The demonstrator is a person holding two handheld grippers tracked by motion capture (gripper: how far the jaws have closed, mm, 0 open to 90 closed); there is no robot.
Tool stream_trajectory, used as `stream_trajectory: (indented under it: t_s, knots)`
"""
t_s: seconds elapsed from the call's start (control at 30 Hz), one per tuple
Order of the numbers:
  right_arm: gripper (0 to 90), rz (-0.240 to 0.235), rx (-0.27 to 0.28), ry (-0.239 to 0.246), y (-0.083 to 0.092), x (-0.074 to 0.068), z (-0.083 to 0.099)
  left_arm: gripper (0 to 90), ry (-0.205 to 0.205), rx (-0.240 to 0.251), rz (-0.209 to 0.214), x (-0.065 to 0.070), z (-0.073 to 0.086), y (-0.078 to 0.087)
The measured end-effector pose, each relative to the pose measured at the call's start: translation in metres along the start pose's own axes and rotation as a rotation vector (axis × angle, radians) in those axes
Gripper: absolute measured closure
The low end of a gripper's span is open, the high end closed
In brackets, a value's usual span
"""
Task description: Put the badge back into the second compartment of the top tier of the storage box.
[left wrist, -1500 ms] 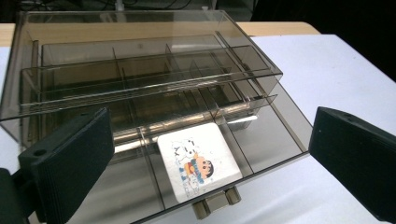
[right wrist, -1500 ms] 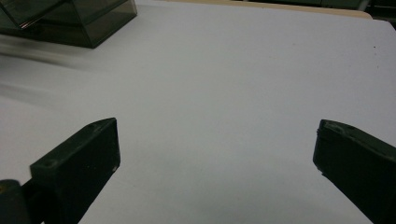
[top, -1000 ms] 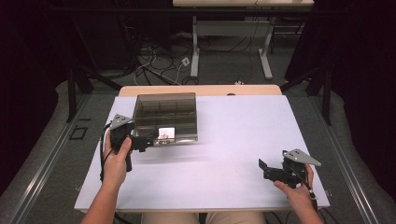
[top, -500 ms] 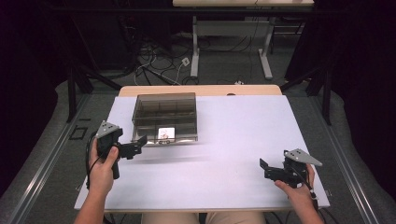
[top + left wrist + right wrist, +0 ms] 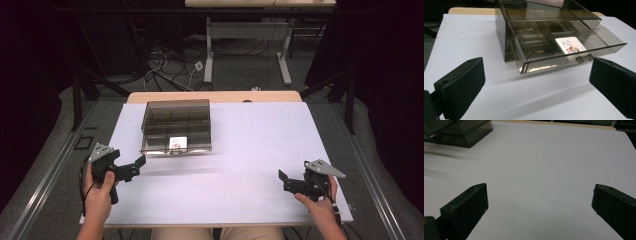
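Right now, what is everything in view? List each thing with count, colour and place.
drawer box: one, smoky clear plastic, far left part of the table, drawer pulled partly out
card: one, white with a print, inside the open drawer
table: one, white top with a wooden far edge
desk frame: one, white legs, on the floor behind
left gripper: one, black, open, near left edge
right gripper: one, black, open, near right corner

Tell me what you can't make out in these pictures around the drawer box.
- Card in the drawer: print too small and blurred, left gripper view.
- Box: cut off by the top-left edge, right gripper view.
- Rear compartments: dimmed by tinted plastic, high view.
- Drawer handle: tiny, shape unclear.
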State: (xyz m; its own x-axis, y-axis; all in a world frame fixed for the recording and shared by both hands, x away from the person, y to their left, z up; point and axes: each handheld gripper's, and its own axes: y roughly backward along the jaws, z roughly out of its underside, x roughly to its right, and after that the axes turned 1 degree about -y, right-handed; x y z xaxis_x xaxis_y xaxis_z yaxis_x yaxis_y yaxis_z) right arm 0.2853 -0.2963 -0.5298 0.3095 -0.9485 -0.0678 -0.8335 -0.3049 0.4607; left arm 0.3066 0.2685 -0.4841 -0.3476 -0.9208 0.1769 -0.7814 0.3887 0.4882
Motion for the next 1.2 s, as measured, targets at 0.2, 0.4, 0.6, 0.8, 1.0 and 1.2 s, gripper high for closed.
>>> stream_trajectory:
  t_s: [0.2,0.4,0.6,0.8,1.0,1.2]
  knots:
    - [0.5,-0.001,0.004,-0.004,0.0,0.0,0.0,0.5,0.022,0.015,-0.024,-0.009,0.01,0.006]
    - [0.5,-0.002,0.003,-0.006,-0.001,0.0,0.0,0.6,0.047,0.008,-0.052,-0.019,0.021,0.008]
    - [0.5,0.011,0.011,-0.011,-0.002,0.0,0.001,0.5,0.06,0.013,-0.067,-0.025,0.03,0.009]
    - [0.5,0.01,0.0,-0.012,-0.002,0.001,0.002,0.6,0.071,0.023,-0.073,-0.029,0.036,0.009]
    - [0.5,0.023,0.025,-0.014,-0.004,0.001,0.003,0.7,0.089,0.003,-0.083,-0.033,0.043,0.004]
    - [0.5,0.012,0.002,-0.008,-0.004,0.002,0.002,0.9,0.1,-0.017,-0.096,-0.038,0.048,-0.001]
